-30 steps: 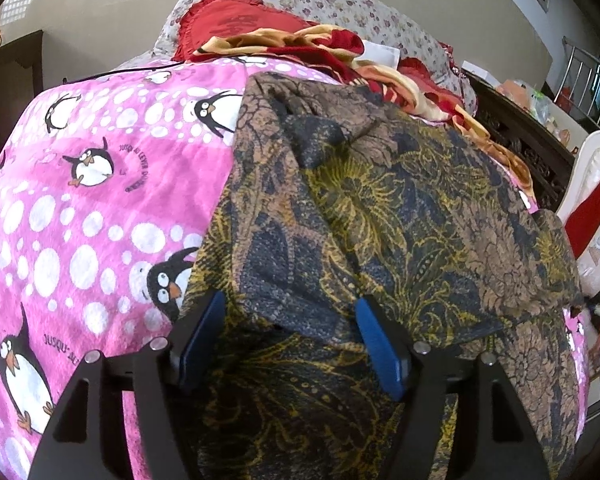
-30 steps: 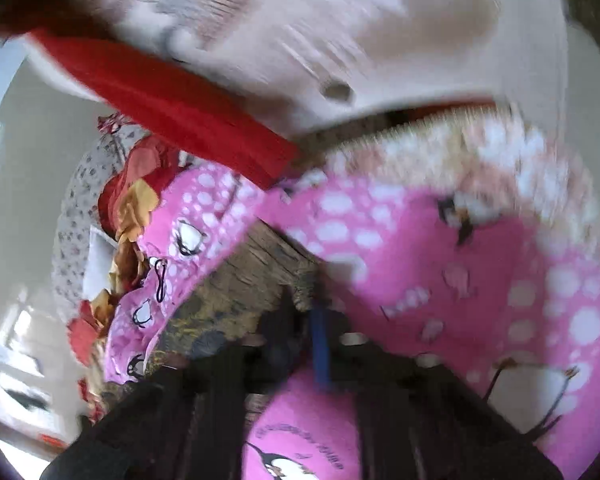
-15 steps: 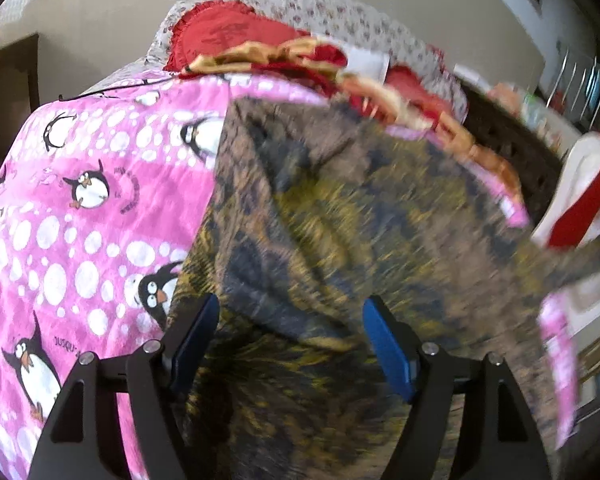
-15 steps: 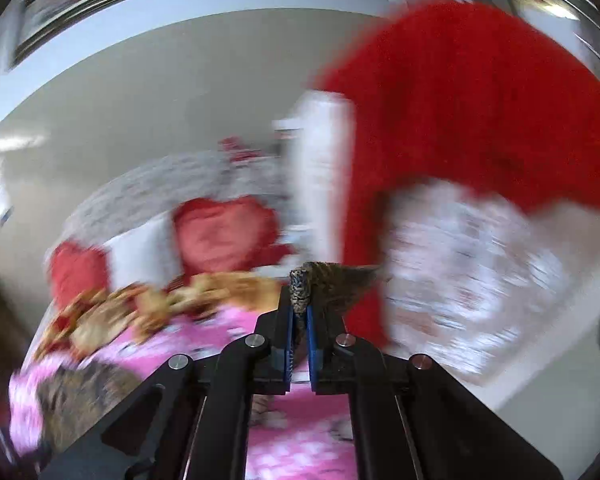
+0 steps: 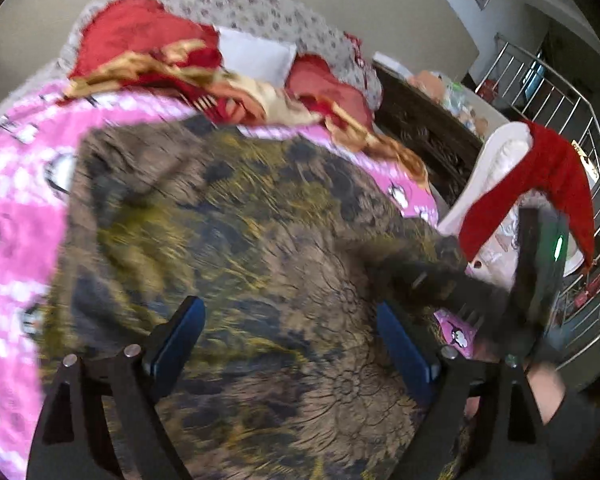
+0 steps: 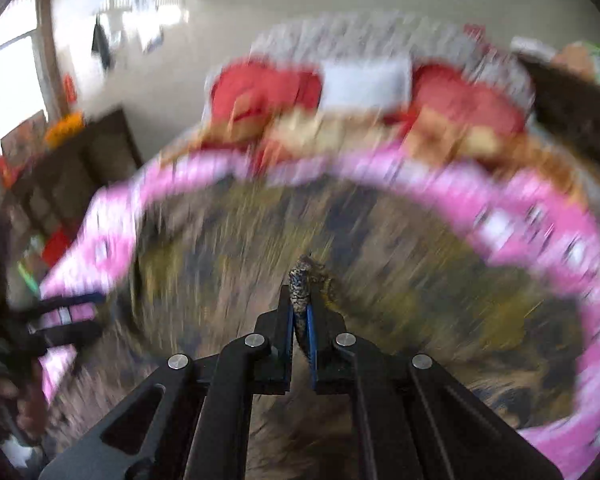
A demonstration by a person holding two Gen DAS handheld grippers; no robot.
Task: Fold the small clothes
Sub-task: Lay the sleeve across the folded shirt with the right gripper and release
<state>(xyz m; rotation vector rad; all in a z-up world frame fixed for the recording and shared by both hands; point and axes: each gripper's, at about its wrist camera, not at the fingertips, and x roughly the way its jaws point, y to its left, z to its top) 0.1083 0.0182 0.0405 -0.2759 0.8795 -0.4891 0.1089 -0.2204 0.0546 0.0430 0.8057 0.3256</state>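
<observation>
- Because a fold needs a carried corner, the right gripper (image 6: pixel 300 312) stays clamped on a bunched edge of the patterned garment (image 6: pixel 400 280), cloth poking out past its tips.
- While its jaws are opening, the left gripper (image 5: pixel 292 344) straddles the garment's flat middle, pads pressing nothing.
- Beyond both, the garment lies over the pink penguin blanket (image 5: pixel 16 208), with red pillows (image 5: pixel 136 36) farther off.

A pink penguin-print fleece blanket (image 5: pixel 16 216) covers the bed; beyond it lie red frilled cushions (image 5: pixel 140 36), with a metal railing (image 5: pixel 572 92) beside.
</observation>
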